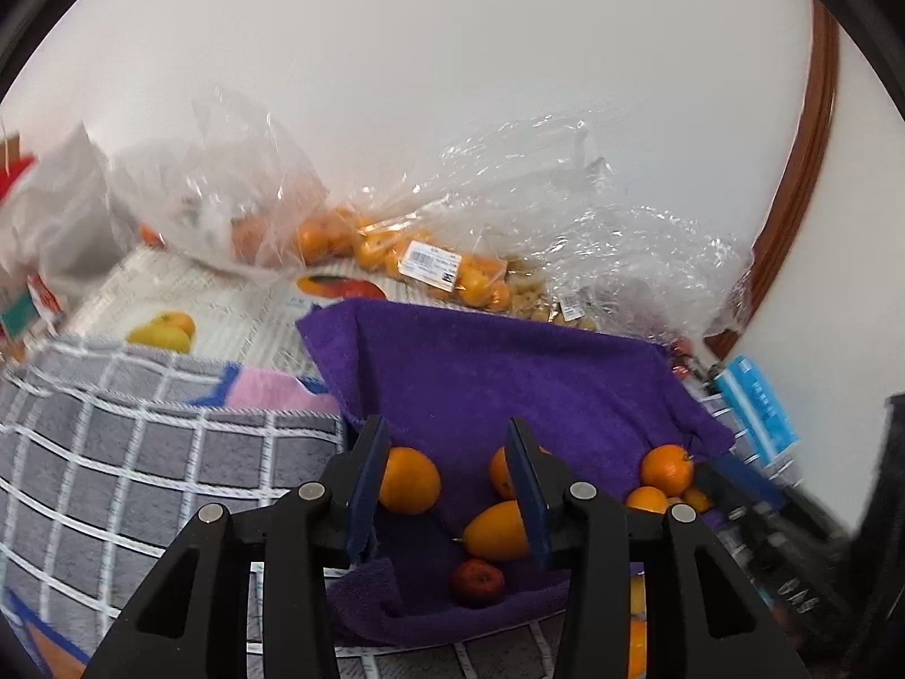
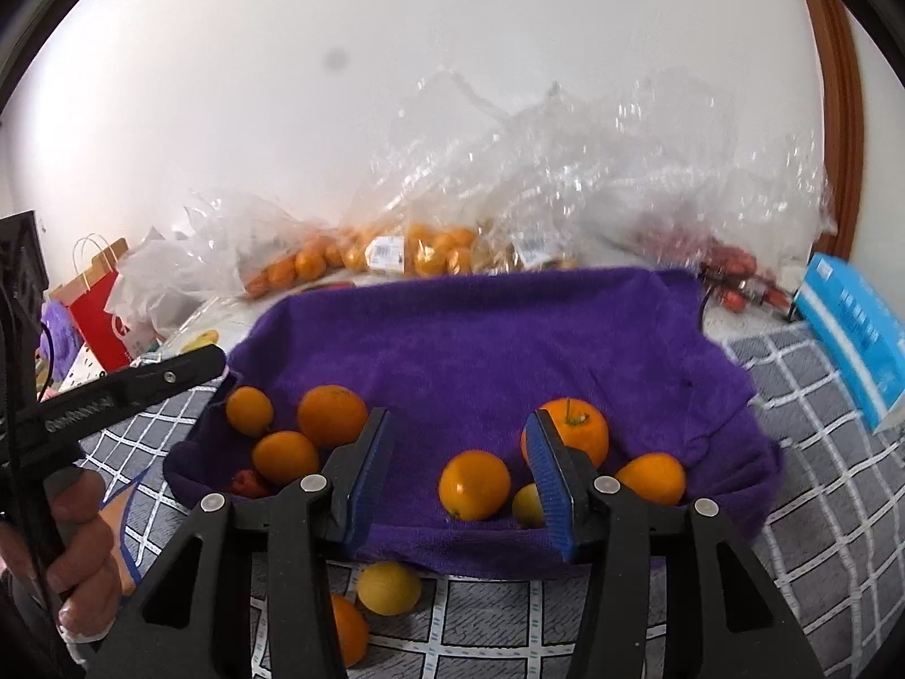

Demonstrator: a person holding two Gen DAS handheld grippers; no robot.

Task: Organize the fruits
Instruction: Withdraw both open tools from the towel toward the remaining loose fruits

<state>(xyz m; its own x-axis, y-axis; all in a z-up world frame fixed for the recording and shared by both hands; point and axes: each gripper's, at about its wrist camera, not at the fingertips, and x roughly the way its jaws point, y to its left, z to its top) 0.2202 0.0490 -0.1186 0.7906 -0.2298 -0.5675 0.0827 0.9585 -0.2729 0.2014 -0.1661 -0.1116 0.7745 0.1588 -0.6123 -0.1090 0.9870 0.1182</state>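
Observation:
A purple towel (image 2: 481,351) lies on the grey checked cloth and holds several oranges and a small red fruit (image 1: 477,583). My left gripper (image 1: 447,486) is open and empty above the towel's left part, with an orange (image 1: 408,480) by its left finger and a yellow-orange fruit (image 1: 495,532) by its right finger. My right gripper (image 2: 461,475) is open and empty over the towel's near edge, with an orange (image 2: 474,485) between its fingers' line of sight. A yellow fruit (image 2: 389,588) and an orange (image 2: 348,628) lie on the cloth in front of the towel.
Clear plastic bags of oranges (image 2: 418,252) and other produce stand at the back by the white wall. A blue box (image 2: 854,328) lies at the right. A red paper bag (image 2: 96,305) stands at the left. The hand holding the left gripper (image 2: 79,537) shows in the right wrist view.

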